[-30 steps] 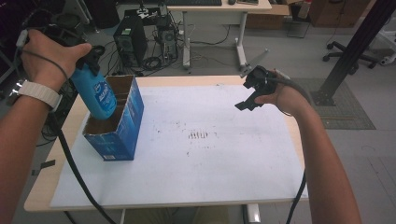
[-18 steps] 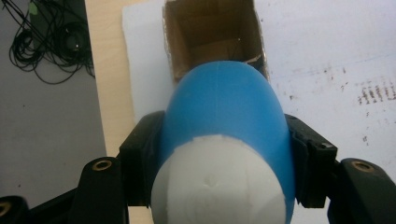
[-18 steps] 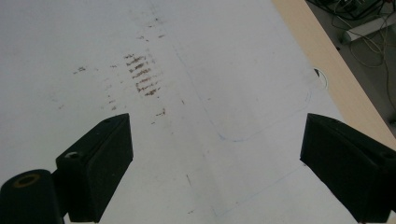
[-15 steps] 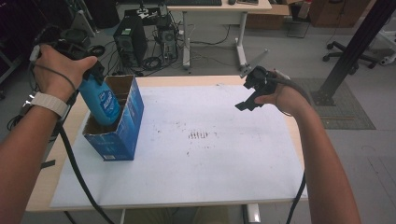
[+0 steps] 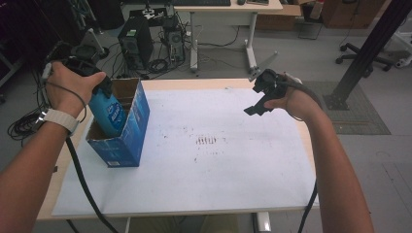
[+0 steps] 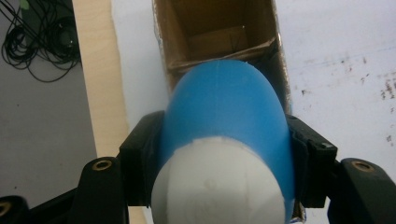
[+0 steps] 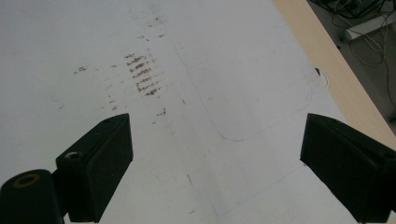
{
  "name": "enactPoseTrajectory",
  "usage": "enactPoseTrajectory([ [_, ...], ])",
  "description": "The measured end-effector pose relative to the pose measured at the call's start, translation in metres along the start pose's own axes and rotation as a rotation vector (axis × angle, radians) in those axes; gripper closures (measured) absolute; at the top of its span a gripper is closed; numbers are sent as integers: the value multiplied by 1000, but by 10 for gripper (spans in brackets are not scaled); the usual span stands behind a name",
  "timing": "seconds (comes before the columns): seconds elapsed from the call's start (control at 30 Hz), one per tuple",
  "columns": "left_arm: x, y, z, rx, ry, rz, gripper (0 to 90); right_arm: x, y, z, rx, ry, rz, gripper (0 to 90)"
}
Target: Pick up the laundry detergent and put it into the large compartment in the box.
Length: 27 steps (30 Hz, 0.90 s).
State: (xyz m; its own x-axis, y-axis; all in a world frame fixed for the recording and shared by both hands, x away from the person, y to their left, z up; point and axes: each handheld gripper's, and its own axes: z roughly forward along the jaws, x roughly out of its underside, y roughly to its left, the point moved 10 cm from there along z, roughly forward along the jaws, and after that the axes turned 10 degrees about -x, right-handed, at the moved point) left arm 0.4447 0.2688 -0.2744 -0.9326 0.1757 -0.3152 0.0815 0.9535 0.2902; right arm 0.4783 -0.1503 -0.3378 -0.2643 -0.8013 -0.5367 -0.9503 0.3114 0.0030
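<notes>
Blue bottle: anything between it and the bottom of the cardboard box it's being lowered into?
Nothing visible. The left gripper is clamped on the blue bottle, whose lower end is already inside the open box. The left gripper view shows bare cardboard in the part of the box beyond the bottle.

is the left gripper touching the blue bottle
Touching. In the left gripper view the left gripper has its black jaws pressed against both sides of the blue bottle, with no gap visible.
</notes>
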Motion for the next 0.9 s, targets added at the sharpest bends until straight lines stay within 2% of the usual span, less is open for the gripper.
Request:
enactPoseTrajectory([
  [0.57,8,-12,30,-12,10,19,379,0,0,1,0,4,1,93],
  [0.9,12,-22,47,-3,23,24,379,1,-1,3,-3,4,4,93],
])
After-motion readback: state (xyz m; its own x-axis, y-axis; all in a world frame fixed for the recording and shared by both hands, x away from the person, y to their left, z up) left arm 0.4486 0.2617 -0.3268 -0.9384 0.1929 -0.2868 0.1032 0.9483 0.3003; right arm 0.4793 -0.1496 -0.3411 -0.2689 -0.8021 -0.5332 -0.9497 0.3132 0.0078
